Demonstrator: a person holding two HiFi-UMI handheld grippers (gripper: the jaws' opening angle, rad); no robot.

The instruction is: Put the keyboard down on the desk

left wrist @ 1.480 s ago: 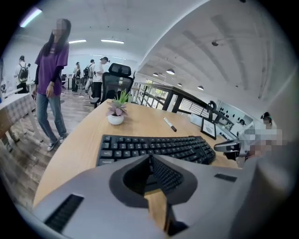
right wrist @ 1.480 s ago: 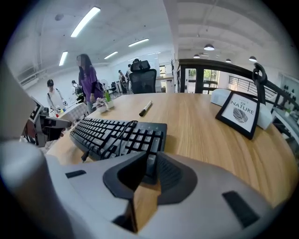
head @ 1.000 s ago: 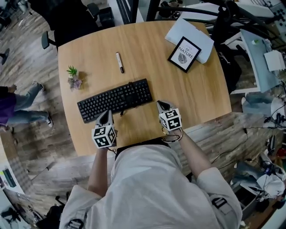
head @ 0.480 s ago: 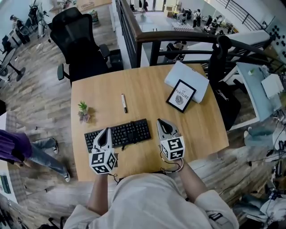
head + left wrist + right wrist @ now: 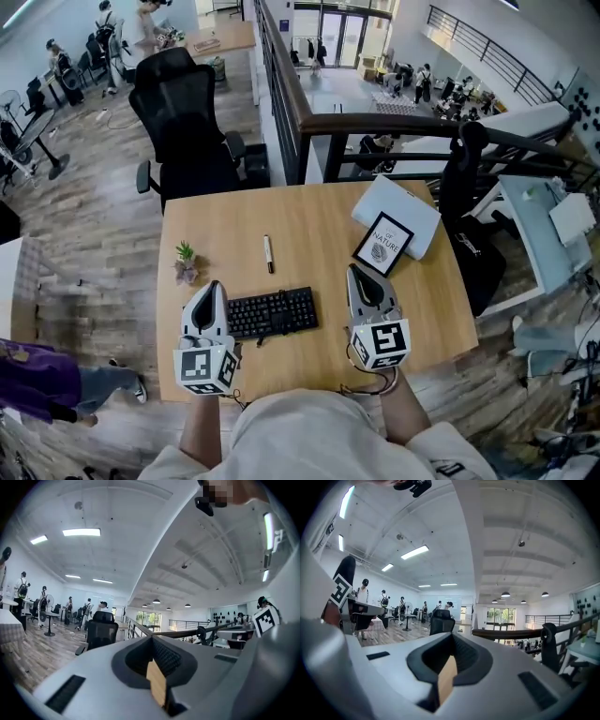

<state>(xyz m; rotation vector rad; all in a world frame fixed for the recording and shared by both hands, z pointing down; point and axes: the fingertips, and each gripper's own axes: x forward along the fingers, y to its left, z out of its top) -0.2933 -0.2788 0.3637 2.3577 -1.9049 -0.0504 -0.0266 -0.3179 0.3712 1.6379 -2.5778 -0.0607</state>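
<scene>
A black keyboard (image 5: 275, 313) lies flat on the wooden desk (image 5: 309, 211), near its front edge. My left gripper (image 5: 211, 287) hangs above the keyboard's left end and hides it; the jaws are shut with nothing in them. To the right of the keyboard is my right gripper (image 5: 360, 271), also shut and empty. Both grippers are raised and look out level over the office. In the left gripper view the left gripper (image 5: 152, 637) shows closed jaws against the room, and the right gripper (image 5: 452, 635) looks the same in the right gripper view.
On the desk lie a pen (image 5: 268, 254), a small potted plant (image 5: 187, 263), a framed picture (image 5: 382, 246) and a white pad (image 5: 405, 212) behind it. A black office chair (image 5: 187, 122) stands behind the desk, a dark railing (image 5: 394, 124) at its back right.
Both grippers have lifted off the desk toward the camera and apart from the keyboard. The head view has tipped up, so more of the room shows. The keyboard has stayed on the desk.
</scene>
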